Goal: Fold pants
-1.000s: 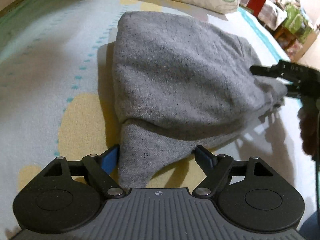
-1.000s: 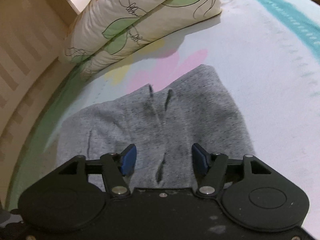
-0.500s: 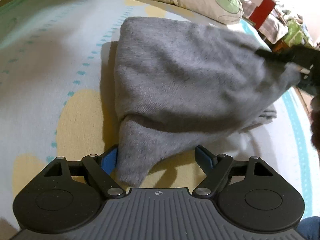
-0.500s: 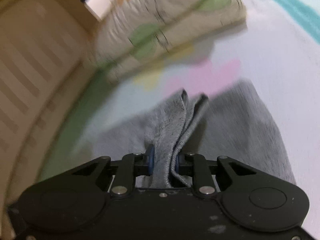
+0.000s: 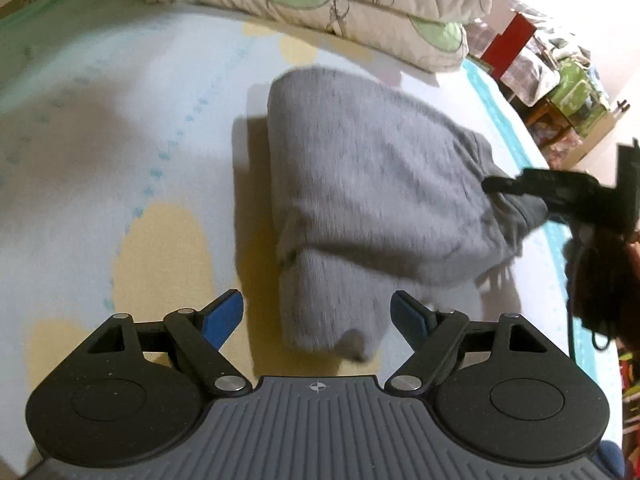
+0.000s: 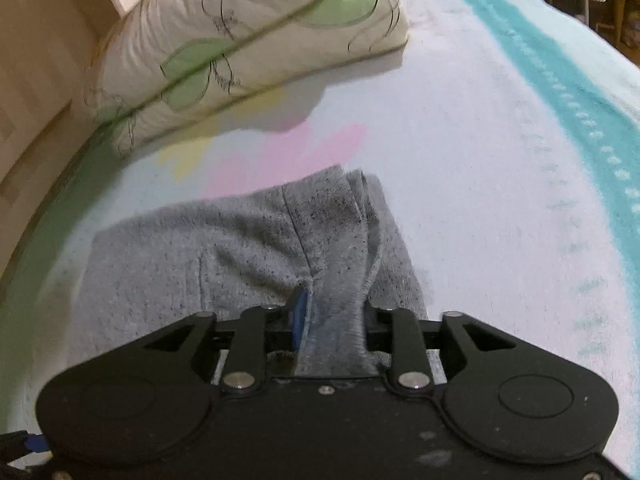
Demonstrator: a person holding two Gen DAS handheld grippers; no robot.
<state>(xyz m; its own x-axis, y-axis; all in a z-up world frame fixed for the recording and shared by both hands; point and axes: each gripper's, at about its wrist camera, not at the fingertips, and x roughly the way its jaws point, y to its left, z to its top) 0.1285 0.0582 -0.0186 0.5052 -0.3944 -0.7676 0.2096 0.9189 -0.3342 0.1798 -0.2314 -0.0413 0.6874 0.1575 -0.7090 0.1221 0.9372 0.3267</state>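
Currently: grey pants (image 5: 360,184) on bed (image 5: 120,160). Right gripper (image 6: 332,320) fingers pinch one edge, having just eased; left gripper (image 5: 316,316) fingers wide, straddling nearest corner, untouched.

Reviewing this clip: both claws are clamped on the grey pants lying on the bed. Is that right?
Not quite. Only the right claw is clamped on the grey pants, as the right wrist view shows. The left wrist view shows the left claw open, its pads apart either side of the fabric on the bed.
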